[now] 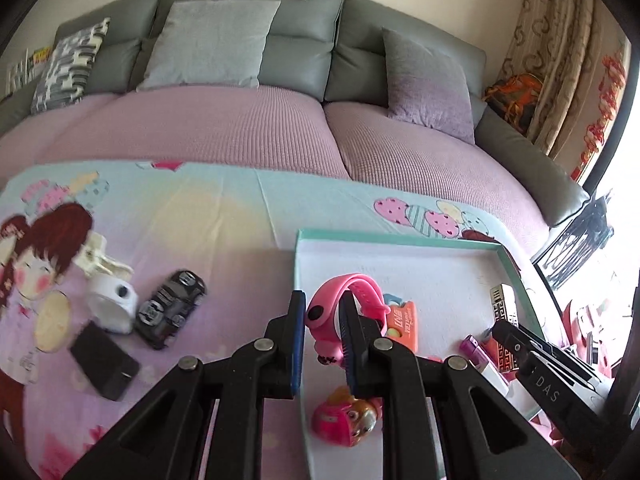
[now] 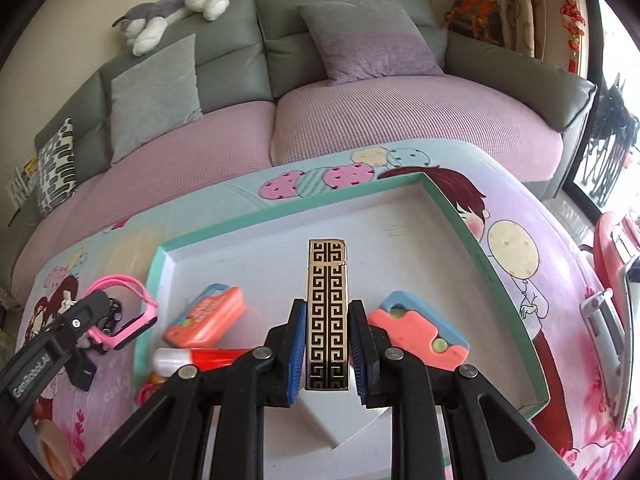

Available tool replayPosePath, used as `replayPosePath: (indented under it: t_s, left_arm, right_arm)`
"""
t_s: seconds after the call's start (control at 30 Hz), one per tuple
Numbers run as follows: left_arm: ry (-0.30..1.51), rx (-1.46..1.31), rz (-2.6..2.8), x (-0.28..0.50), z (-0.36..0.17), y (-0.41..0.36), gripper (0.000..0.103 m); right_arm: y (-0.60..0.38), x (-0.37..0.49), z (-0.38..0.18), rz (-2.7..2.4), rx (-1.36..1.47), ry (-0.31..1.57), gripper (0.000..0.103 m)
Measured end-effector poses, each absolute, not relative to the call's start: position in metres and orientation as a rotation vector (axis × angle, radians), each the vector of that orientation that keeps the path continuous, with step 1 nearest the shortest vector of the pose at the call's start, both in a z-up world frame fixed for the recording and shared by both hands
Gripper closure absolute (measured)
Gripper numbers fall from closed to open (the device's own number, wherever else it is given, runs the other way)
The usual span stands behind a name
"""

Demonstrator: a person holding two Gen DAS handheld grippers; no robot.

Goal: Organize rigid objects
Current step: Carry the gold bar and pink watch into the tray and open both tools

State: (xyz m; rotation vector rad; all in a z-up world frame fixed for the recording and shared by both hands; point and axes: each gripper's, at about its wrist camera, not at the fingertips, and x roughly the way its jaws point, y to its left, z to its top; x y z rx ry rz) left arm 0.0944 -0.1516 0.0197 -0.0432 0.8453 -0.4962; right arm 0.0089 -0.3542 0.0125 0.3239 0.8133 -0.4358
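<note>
A: Your left gripper (image 1: 322,330) had its jaws pinching the pink watch (image 1: 352,300) by its face, held over the near left corner of the teal-rimmed tray (image 1: 400,237), centre of the frame.

B: And your right?

A: Your right gripper (image 2: 327,354) had its jaws clamped on the gold patterned lighter (image 2: 327,312), low centre, above the tray floor between the orange case (image 2: 206,314) and the coral-and-blue piece (image 2: 416,338).

B: What could have gone wrong for you?

A: The watch's strap loop hung free; I judged it might snag the tray rim. The lighter looked slick, so it could have slipped and knocked its neighbours.
</note>
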Motion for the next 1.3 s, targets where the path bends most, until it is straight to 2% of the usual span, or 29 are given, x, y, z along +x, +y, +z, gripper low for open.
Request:
replayPosePath:
  t_s: [0.57,0.8,0.9,0.97,1.0,1.03,1.07,1.1,1.13,1.3]
  left_arm:
    - [0.982,0.045,-0.514,0.101,-0.02,-0.179,0.086]
    - [0.972,-0.011,-0.519,0.102,-0.012,-0.168,0.086]
    - [0.963,-0.027,-0.523,0.102,-0.005,-0.163,0.086]
    - [0.943,-0.033,-0.524,0.101,0.002,-0.159,0.084]
    - [0.934,-0.035,-0.526,0.1,0.005,-0.158,0.078]
    - [0.927,-0.036,-0.525,0.1,0.007,-0.156,0.066]
    - [0.92,-0.038,-0.522,0.099,0.01,-0.154,0.058]
    - [0.914,-0.043,-0.515,0.099,0.012,-0.152,0.045]
    - [0.911,-0.051,-0.506,0.099,0.014,-0.149,0.037]
    - [0.915,-0.079,-0.475,0.106,0.014,-0.138,0.031]
  right_arm:
    - [-0.351,0.019,-0.006,-0.454,0.287,0.881,0.08]
    - [-0.345,0.021,-0.002,-0.47,0.254,0.888,0.079]
    - [-0.341,0.02,0.006,-0.475,0.238,0.861,0.071]
    - [-0.339,0.017,0.013,-0.483,0.232,0.832,0.048]
    - [-0.338,0.016,0.015,-0.483,0.232,0.821,0.047]
    - [-0.338,0.016,0.018,-0.48,0.234,0.812,0.047]
    - [-0.337,0.015,0.02,-0.478,0.235,0.807,0.047]
    - [-0.336,0.015,0.021,-0.475,0.235,0.801,0.046]
    - [-0.336,0.015,0.022,-0.474,0.234,0.797,0.044]
    - [-0.331,0.019,0.02,-0.455,0.222,0.8,0.034]
